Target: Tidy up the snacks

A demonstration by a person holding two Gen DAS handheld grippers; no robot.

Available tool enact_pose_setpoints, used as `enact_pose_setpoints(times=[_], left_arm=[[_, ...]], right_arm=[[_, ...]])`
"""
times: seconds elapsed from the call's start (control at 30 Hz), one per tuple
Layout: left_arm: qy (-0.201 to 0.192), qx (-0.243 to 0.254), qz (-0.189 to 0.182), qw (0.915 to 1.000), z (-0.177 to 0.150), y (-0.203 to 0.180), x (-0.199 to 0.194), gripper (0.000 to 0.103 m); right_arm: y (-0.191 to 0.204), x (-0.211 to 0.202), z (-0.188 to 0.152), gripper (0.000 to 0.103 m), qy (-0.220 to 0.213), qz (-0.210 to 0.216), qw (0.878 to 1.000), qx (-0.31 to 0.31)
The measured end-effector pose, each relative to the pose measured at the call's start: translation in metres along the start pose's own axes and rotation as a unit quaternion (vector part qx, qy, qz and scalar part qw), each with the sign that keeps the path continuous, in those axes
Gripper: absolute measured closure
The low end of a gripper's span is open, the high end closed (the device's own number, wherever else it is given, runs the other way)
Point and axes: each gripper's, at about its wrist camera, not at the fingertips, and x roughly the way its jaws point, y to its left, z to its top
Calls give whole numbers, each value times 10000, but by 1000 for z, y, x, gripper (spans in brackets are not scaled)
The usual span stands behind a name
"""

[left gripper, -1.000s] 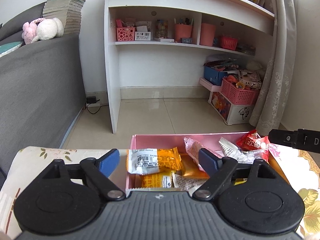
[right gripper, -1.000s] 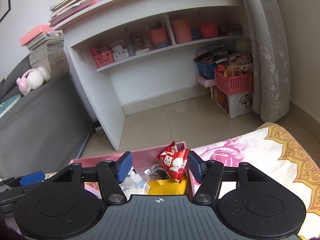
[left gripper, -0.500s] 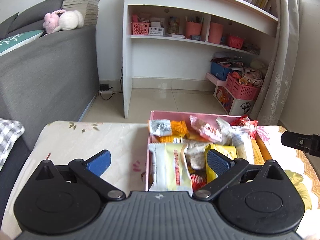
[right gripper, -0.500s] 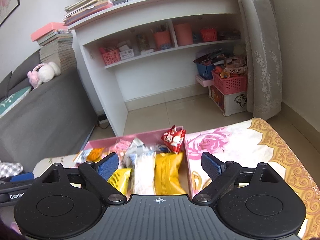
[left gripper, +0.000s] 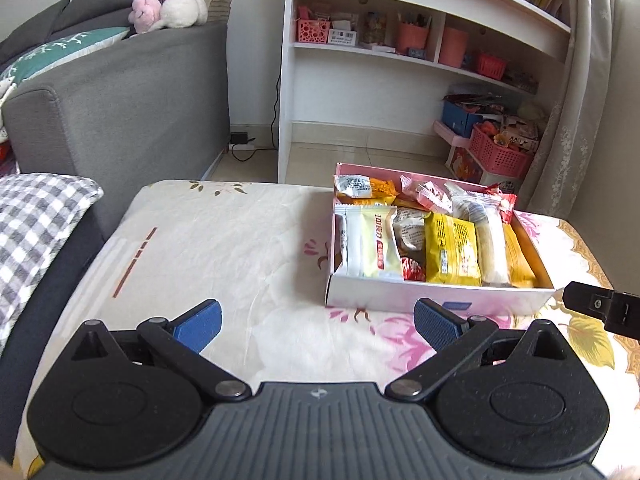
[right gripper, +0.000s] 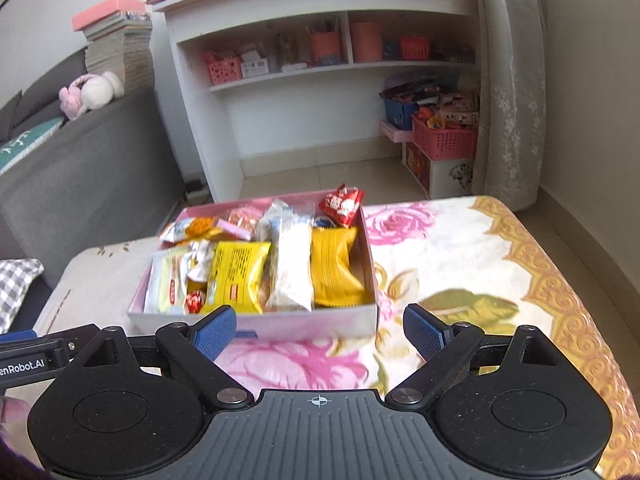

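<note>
Snack-filled pink box [left gripper: 436,296] on flowered cloth [left gripper: 240,248], white shelf unit [left gripper: 360,80] beyond

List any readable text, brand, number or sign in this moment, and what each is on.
"enRobot.AI", cut off at the picture's left edge: on the left gripper's body, seen in the right wrist view.
Print on the white and yellow snack pack: large figures, too blurred to read.
Print on the yellow pack and the white shelf label: too small to read.

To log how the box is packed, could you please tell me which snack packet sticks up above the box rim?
The small red packet with white print at the far right corner of the pink box; it stands propped above the rim, while the others lie flat inside.
</note>
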Motion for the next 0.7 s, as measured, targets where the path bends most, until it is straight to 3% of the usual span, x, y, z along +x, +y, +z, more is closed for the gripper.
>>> enact_pose_setpoints(times=[0.3,0.7], left_arm=[[-120,273,313,9991,-8,0,-47,0],[69,55,461,9989,-10,3,-56,0]], right_arm=[[9,-45,-7,4,239,-190,9995,-78],[22,-75,-12,3,-18,-157,9996,-213]])
